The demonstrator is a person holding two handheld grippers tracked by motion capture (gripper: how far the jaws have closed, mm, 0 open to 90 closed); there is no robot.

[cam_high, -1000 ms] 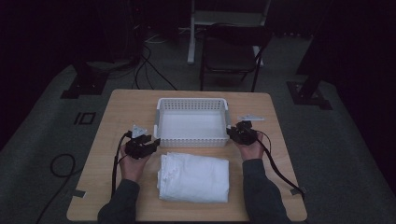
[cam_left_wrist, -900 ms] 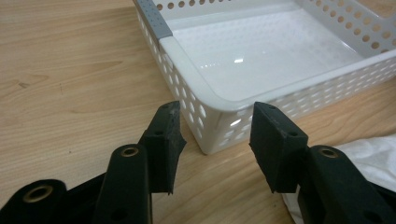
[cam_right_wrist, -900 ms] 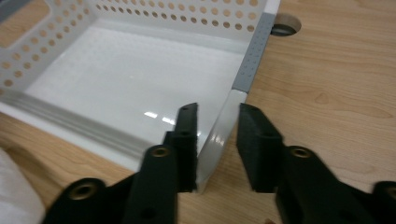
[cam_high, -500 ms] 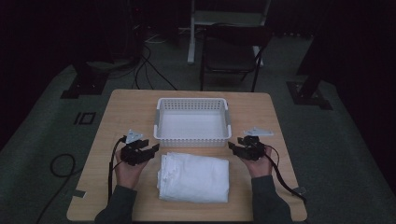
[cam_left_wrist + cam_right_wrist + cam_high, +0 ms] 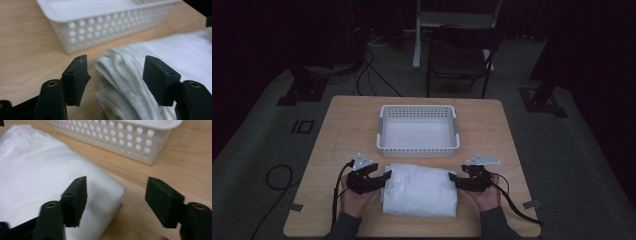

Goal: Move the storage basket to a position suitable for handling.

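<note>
Lay folded on the wooden table [image 5: 337, 125], just before the white perforated basket [image 5: 418, 131]: a white cloth [image 5: 419, 190]. Reached level at its ends, palms under: left gripper [image 5: 379, 181], right gripper [image 5: 457, 179]. Had just been opening (both pairs of jaws); stood released, pinching nothing, cloth edge between the left pair.

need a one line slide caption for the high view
Two hand-held grippers, left gripper and right gripper, open at either end of a folded white cloth before a white basket.
</note>
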